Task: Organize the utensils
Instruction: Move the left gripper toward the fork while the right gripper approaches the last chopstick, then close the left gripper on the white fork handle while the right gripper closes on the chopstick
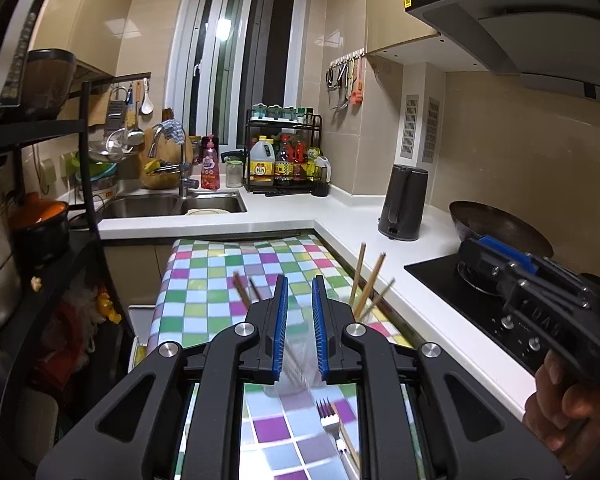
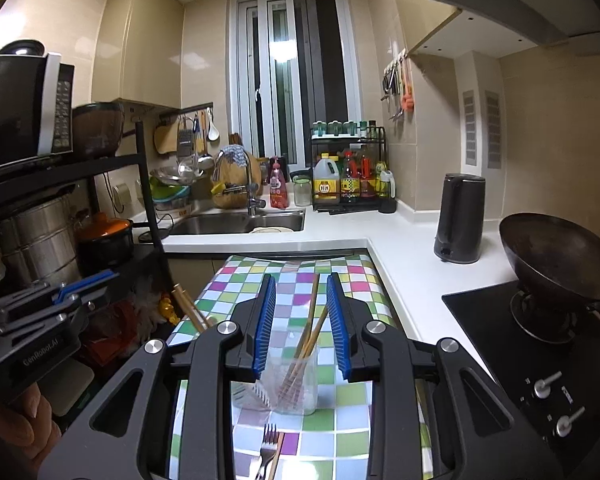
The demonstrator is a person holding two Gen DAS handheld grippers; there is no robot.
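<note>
We are seeing a clear cup (image 2: 290, 380) standing on the table (image 2: 352, 280) near its right edge, with chopsticks (image 2: 310, 320) leaning inside it. A fork (image 2: 269, 446) is lying on the table in front of the cup, nearer to us. Two more chopsticks (image 2: 188, 308) are sticking up at the table's left edge. Behind the table's far edge the counter (image 2: 404, 256) is carrying a sink (image 2: 236, 222) on the left and a kettle (image 2: 460, 220) on the right.
</note>
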